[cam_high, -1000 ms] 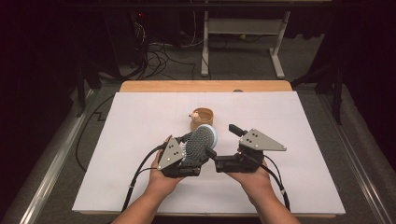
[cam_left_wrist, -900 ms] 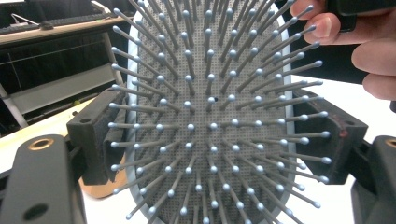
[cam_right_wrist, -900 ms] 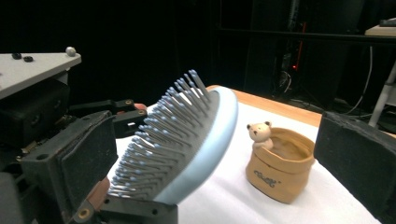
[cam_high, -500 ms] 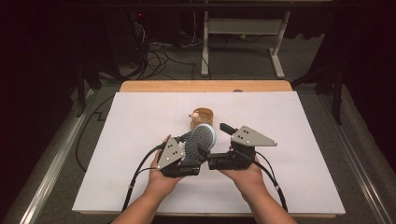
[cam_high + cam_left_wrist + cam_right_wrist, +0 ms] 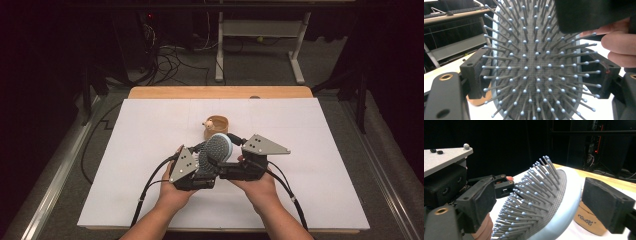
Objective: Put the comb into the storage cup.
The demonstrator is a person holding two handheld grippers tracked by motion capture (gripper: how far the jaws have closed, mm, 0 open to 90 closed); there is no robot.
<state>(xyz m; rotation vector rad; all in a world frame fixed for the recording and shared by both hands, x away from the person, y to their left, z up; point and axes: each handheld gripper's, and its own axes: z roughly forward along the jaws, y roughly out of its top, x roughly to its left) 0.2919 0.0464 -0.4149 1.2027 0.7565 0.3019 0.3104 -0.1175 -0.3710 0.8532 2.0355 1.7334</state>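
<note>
From the high view, 2 hands meet over the middle of the white worktop (image 5: 125,165), and a hairbrush (image 5: 216,150) with a pale blue rim and grey bristle pad sits raised between them, its bristles facing back toward the person and its long axis running from near-left up to far-right. The left hand-held gripper (image 5: 202,161) is under the lower part of the brush head, and the right hand-held gripper (image 5: 227,162) comes in from the other side, its jaws reaching toward the same head, so both are about equally close. Just behind the brush a small round wooden holder (image 5: 216,124) stands on the worktop, apart from it. In the left gripper view the hairbrush (image 5: 536,67) lies straight ahead with its bristles toward the camera, and 1 black pad sits against each edge of the head, so this hand-held gripper appears clenched on the brush; fingers (image 5: 619,47) of the other hand show at the right. In the right gripper view the hairbrush (image 5: 541,205) tilts between the 2 jaws, which stand wide of it with gaps on both sides, so this hand-held gripper is released. The wooden holder (image 5: 589,220) sits behind the brush rim. Any handover probably depends on the right jaws closing across the head's short width.
</note>
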